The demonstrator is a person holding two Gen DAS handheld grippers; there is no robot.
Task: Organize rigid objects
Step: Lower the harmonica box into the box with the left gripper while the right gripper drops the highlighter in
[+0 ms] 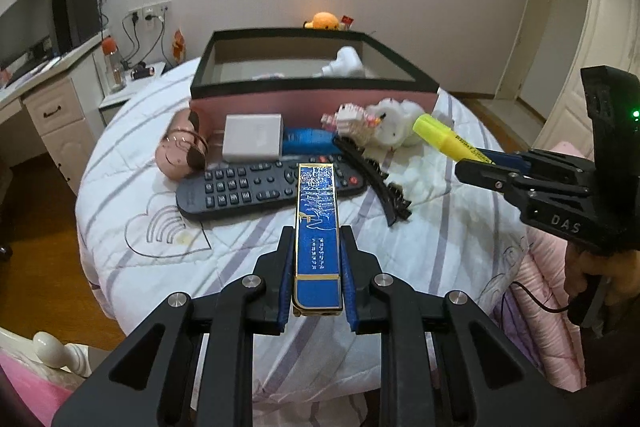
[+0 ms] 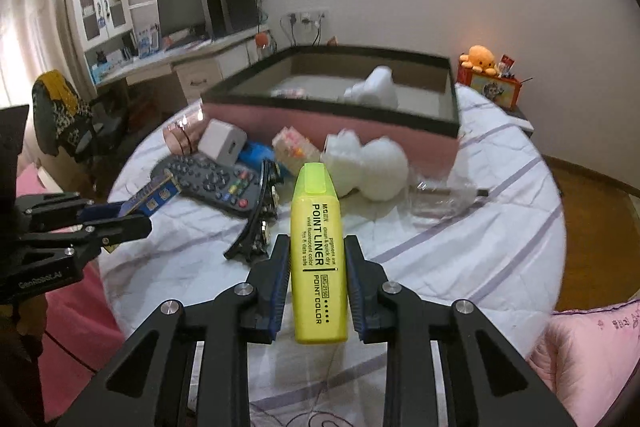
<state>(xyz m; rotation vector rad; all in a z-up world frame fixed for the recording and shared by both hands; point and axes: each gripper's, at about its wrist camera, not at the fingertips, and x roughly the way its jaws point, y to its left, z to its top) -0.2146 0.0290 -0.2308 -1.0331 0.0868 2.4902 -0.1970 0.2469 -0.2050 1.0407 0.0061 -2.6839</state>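
The right tool (image 2: 317,251) grips a yellow highlighter (image 2: 318,259) between its blue-padded fingers (image 2: 280,283), cap pointing forward. Beyond it, a remote control (image 2: 212,183), a black hair clip (image 2: 256,227) and a white plush toy (image 2: 368,167) lie on the quilt-covered surface (image 2: 460,247) before a pink box (image 2: 340,123). At the left edge, the left tool (image 2: 120,217) holds a blue bar (image 2: 154,195).
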